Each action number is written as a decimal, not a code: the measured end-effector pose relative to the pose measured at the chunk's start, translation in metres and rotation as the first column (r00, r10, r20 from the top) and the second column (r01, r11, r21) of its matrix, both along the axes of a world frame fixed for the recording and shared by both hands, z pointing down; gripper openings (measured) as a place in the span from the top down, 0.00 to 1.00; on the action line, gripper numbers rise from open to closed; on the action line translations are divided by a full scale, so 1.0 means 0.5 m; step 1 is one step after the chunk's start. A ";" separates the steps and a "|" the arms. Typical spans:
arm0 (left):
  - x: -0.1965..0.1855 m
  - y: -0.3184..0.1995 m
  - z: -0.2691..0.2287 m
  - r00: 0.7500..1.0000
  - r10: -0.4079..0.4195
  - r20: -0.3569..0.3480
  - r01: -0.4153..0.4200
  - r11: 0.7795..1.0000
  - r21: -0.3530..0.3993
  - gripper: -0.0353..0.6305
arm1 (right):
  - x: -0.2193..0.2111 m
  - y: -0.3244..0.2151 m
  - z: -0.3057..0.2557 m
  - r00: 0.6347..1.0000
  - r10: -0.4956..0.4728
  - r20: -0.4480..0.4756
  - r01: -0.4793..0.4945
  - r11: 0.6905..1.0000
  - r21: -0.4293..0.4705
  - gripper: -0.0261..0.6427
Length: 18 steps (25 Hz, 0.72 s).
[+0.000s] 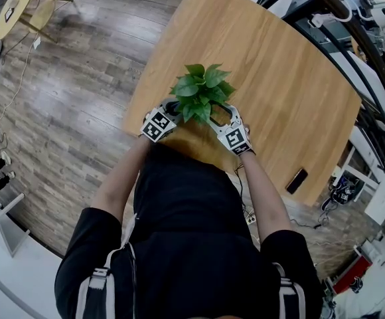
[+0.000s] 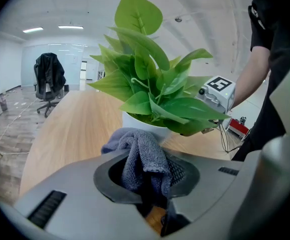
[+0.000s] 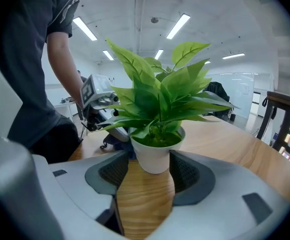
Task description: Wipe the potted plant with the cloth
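A small green plant point(image 1: 202, 90) in a white pot point(image 3: 154, 155) stands upright on the wooden table point(image 1: 279, 78) near its front edge. My left gripper point(image 2: 147, 154) is shut on a bunched grey-blue cloth point(image 2: 141, 151), held just short of the pot point(image 2: 137, 121) and under the lowest leaves. From the other side my right gripper point(image 3: 147, 159) is open, with the pot's base between its pads; the right pad is against the pot and a thin gap shows at the left pad. The head view shows both grippers, left point(image 1: 171, 109) and right point(image 1: 223, 113), flanking the plant.
A black phone point(image 1: 297, 180) lies at the table's right front corner. A dark railing point(image 1: 352, 25) and white furniture run along the right. A round yellow table point(image 1: 16, 5) stands far left on the wood floor. An office chair point(image 2: 49, 79) stands beyond the table.
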<state>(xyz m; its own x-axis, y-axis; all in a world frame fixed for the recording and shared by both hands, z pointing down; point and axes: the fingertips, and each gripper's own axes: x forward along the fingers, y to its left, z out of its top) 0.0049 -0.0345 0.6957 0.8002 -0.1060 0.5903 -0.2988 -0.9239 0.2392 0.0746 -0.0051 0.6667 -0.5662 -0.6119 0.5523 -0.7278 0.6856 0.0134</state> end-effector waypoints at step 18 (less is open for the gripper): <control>-0.004 -0.010 -0.008 0.999 -0.011 0.041 0.011 1.000 -0.009 0.78 | 0.009 -0.028 -0.002 0.998 -0.041 -0.047 0.042 0.999 0.009 0.60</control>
<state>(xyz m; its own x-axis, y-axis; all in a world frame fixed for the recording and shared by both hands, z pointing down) 0.0030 -0.0396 0.6915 0.7742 -0.1095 0.6234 -0.3188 -0.9183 0.2347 0.0789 -0.0191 0.6655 -0.5649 -0.5942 0.5726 -0.6972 0.7148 0.0540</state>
